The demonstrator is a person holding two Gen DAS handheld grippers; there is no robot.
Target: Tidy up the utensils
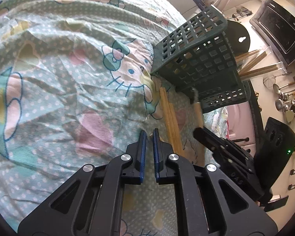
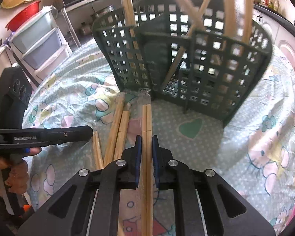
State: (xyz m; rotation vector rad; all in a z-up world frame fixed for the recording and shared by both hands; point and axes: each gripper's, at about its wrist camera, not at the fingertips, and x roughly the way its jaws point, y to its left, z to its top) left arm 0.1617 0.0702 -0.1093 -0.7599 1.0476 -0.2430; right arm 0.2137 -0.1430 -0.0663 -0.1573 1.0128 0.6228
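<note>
Jaws of right gripper (image 2: 146, 137) flank smooth, straight wooden chopsticks (image 2: 147, 122).

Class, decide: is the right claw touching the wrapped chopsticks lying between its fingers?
Cannot tell. In the right wrist view the wrapped chopsticks lie between the right claw fingers, with slivers of gap either side, but the clear wrapper may touch.
</note>
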